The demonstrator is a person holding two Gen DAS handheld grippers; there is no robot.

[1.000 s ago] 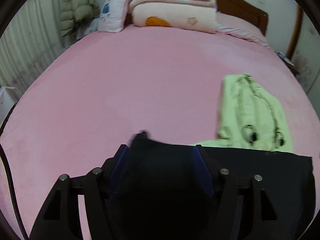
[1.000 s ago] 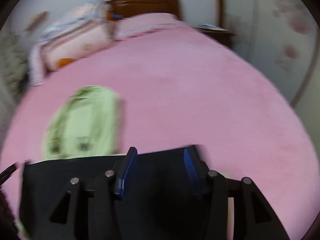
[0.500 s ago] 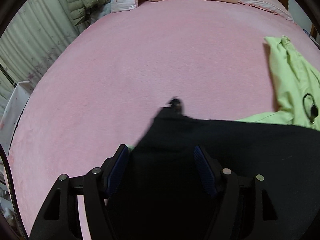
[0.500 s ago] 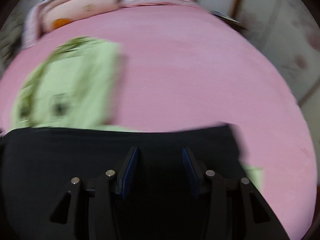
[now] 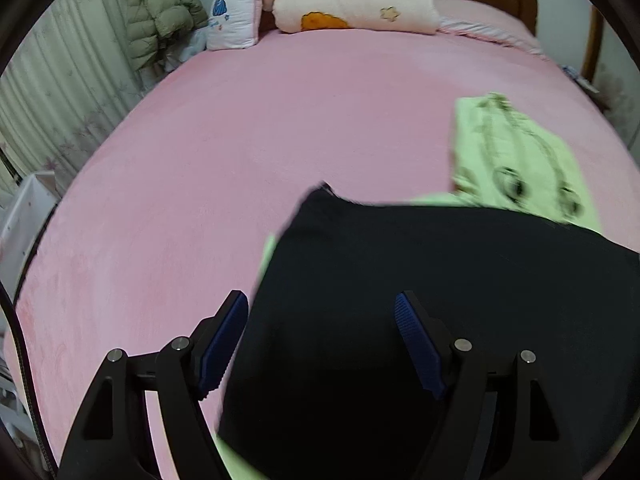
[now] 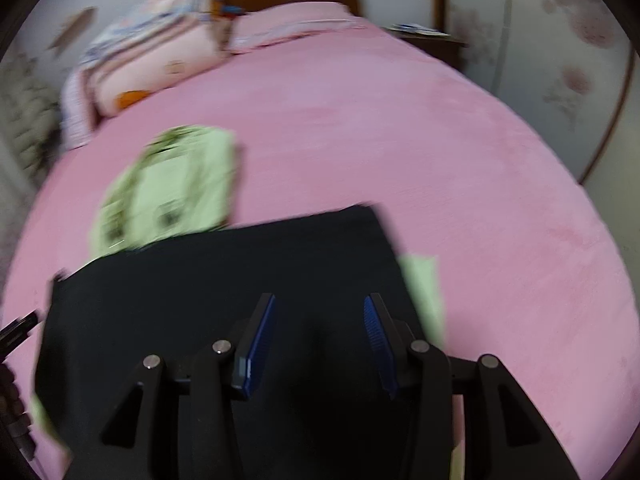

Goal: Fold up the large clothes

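A black garment (image 5: 440, 260) lies spread flat on the pink bed (image 5: 280, 120), on top of a light green garment (image 5: 516, 160) whose printed part sticks out beyond its far edge. My left gripper (image 5: 320, 300) hovers over the black garment's left end. Its jaws are opening, and the cloth lies below them, not pinched. In the right wrist view my right gripper (image 6: 320, 300) stands partly open above the right end of the black garment (image 6: 220, 280). Its blue pads are bare. The green garment (image 6: 176, 184) shows beyond and beside it.
Folded quilts and pillows (image 5: 352, 4) are stacked at the wooden headboard. A padded jacket (image 5: 160, 4) hangs by the curtain on the left, with white furniture (image 5: 24, 216) beside the bed. A nightstand (image 6: 432, 40) stands at the far right corner. Bare pink sheet (image 6: 440, 140) stretches ahead.
Both views dipped toward the bed and then drew back. The left jaws have spread wider, and the black garment's left edge now sits inside the left finger, with green cloth showing beside it.
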